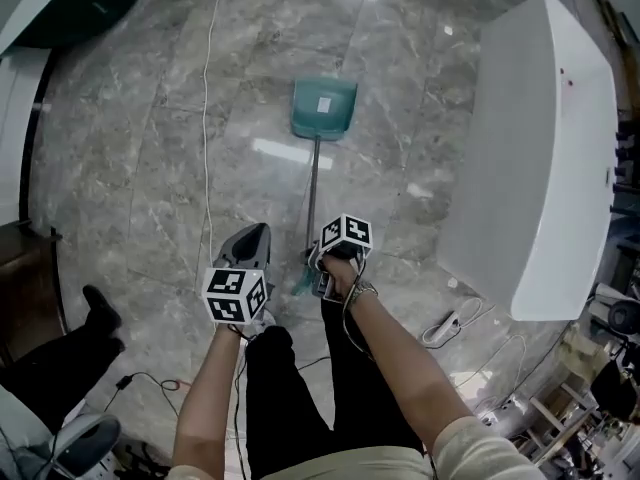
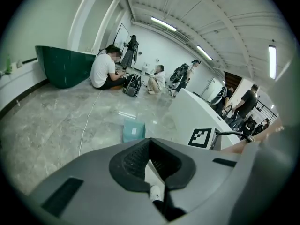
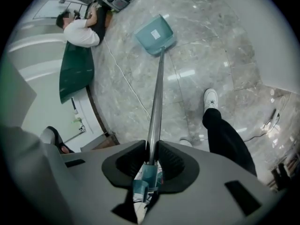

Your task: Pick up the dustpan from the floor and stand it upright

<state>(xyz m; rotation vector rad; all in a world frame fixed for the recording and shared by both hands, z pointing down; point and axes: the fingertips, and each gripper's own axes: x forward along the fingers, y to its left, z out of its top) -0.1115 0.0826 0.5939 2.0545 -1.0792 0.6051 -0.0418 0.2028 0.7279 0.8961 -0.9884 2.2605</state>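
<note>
Between the right gripper's [image 3: 150,146] jaws ran the thin metal handle [image 3: 156,97] of the dustpan [image 3: 156,34]. The two black pads were closed on it from either side, just above the teal grip end [image 3: 147,177], which sat back in the throat of the jaws. Gripping so near the end probably gave the longest lever for swinging the handle up. From that grip the handle sloped away and down to the teal pan, which appeared to rest on the grey marble floor [image 1: 150,168], its wide end pointing away from the person. So the dustpan seemed raised at its handle end only, leaning and not yet upright.

Just left of the handle's grip end, the left gripper [image 2: 150,142] had its jaws closed tip to tip with nothing between them. It did not touch the dustpan. It seemed to hover alongside as a spare, ready to steady the handle if needed.

Beside the handle's near end were the person's legs [image 3: 229,139] in dark trousers. To the right of the pan stood a long white counter [image 1: 540,148]. To the pan's left a thin white cable [image 1: 207,118] trailed across the floor. Well beyond the pan, several people [image 2: 104,69] sat on the floor near a large dark green object [image 2: 63,71].
</note>
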